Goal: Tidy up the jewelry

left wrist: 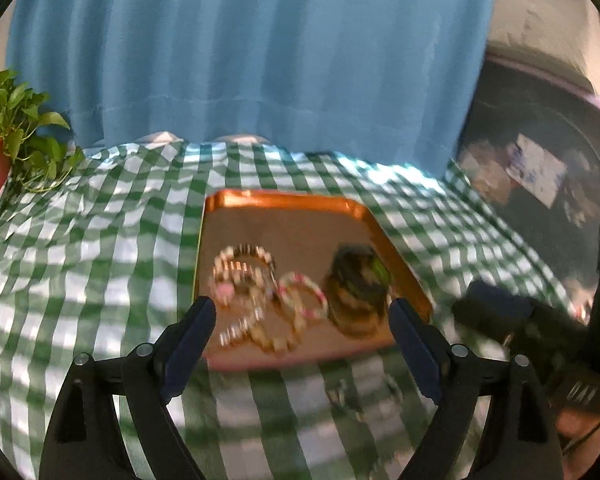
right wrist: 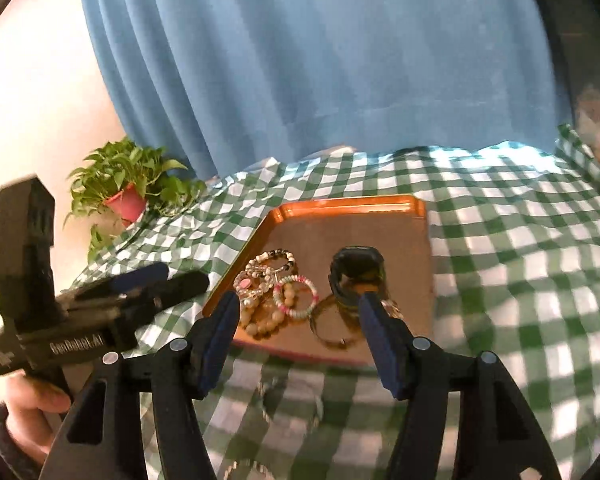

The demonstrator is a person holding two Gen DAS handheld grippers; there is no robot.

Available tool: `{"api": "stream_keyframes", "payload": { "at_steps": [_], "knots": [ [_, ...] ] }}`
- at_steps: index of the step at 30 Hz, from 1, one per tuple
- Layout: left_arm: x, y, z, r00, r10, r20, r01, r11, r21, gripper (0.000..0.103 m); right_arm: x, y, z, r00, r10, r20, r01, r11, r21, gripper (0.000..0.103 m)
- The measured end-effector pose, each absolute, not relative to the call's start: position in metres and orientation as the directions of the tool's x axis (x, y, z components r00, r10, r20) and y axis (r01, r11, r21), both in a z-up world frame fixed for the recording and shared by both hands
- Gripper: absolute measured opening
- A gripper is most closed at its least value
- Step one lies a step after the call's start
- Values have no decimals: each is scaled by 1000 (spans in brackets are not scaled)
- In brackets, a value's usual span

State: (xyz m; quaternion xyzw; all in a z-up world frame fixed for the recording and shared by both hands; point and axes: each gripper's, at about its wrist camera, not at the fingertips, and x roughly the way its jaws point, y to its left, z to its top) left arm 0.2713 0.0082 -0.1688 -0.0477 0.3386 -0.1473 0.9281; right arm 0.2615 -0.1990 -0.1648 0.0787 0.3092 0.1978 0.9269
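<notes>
- A tangle of pale, pink and black beaded bracelets (right wrist: 268, 292) is seen lying in the near left part of a shallow copper-orange rectangular tray (right wrist: 352, 205); the pink-and-white loop (right wrist: 296, 297) lies at the right edge of the tangle.
- Just to the right, a dark, glossy bangle-like piece (right wrist: 356, 276) is seen with a thin amber ring (right wrist: 332, 330) lying flat against its near side; what exactly the dark piece is cannot be told.
- In the left wrist view the same bracelets (left wrist: 256, 300) and dark piece (left wrist: 356, 292) are blurred on the tray (left wrist: 284, 200).
- The tray is carried by a tabletop covered with a green-and-white checked cloth (right wrist: 520, 240); faint small items on the cloth in front of the tray are too blurred to name.
- The right tongs (right wrist: 298, 322) are held wide open and empty over the tray's near edge; the left tongs (left wrist: 302, 322) are likewise spread apart and empty.
- The step in hand is judged to be an approach before a pick; nothing is gripped yet.
- The next move is judged to call for lowering onto a single loop and closing gently, so that neighbours are not dragged along.
- A potted green plant (right wrist: 128, 188) and a blue curtain (right wrist: 320, 60) are seen behind.
</notes>
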Motion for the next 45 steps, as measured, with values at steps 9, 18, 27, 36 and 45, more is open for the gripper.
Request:
{"api": "stream_keyframes", "payload": {
  "at_steps": [9, 18, 27, 36, 45],
  "knots": [
    [194, -22, -206, 621, -350, -701, 348, 925, -154, 57, 197, -221, -181, 704, 402, -586, -292, 915, 278, 58],
    [169, -40, -225, 530, -403, -746, 427, 887, -175, 26, 163, -195, -226, 572, 440, -692, -384, 889, 248, 7],
    [175, -38, -236, 515, -374, -771, 418, 895, -155, 26, 173, -170, -247, 526, 375, -764, -431, 891, 141, 5],
    [190, -20, -245, 507, -354, -786, 384, 909, -162, 13, 199, -143, -250, 479, 442, -758, -464, 861, 209, 5],
    [201, -9, -246, 519, -348, -781, 373, 914, -159, 5, 219, -142, -239, 503, 526, -686, -445, 838, 316, 6]
  ]
}}
